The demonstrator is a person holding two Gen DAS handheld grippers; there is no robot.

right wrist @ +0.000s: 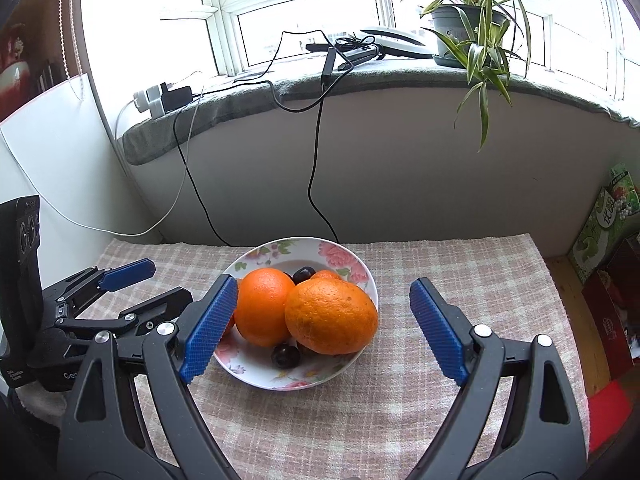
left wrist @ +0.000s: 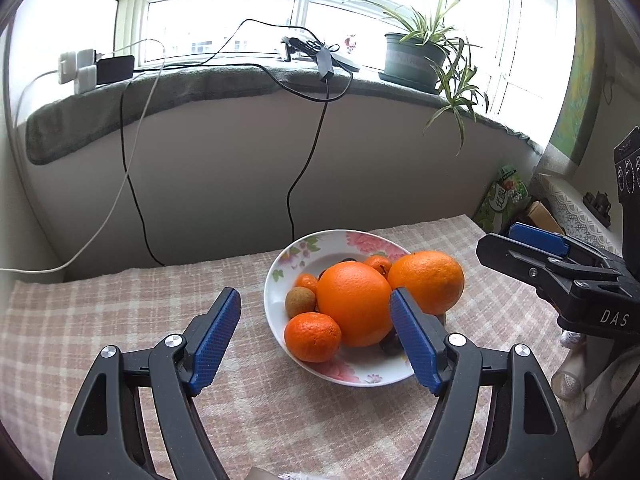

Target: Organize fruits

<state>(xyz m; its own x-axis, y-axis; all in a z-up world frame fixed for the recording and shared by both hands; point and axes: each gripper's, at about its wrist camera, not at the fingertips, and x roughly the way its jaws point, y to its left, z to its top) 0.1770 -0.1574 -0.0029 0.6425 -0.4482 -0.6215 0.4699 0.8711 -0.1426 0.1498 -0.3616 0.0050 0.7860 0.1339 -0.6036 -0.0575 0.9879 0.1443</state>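
Both grippers empty, hanging short of the white floral-print ceramic bowl (left wrist: 276, 312); left gripper (left wrist: 316, 336) jaws apart, nothing between the blue ribbed pads; right gripper (right wrist: 322, 320) jaws apart and wider, also holding nothing.

Fruit all in the bowl, which sits on the pink-and-cream checked tablecloth (left wrist: 120, 320): two large oranges (left wrist: 354, 304) touching each other in the middle; a smaller mandarin (left wrist: 312, 336) at the near rim; a brown round longan-like fruit (left wrist: 300, 300) behind it; dark cherries (right wrist: 285, 355) wedged low under the oranges.

Risks, as I read it: pile is heaped above the rim, so lifting one big orange likely rolls its neighbour or the mandarin out onto the cloth; shallow bowl may tip or skid if a finger presses the rim; cherries are small and half buried, so hard pads could crush them or miss; both grippers converging on the same bowl could clash.
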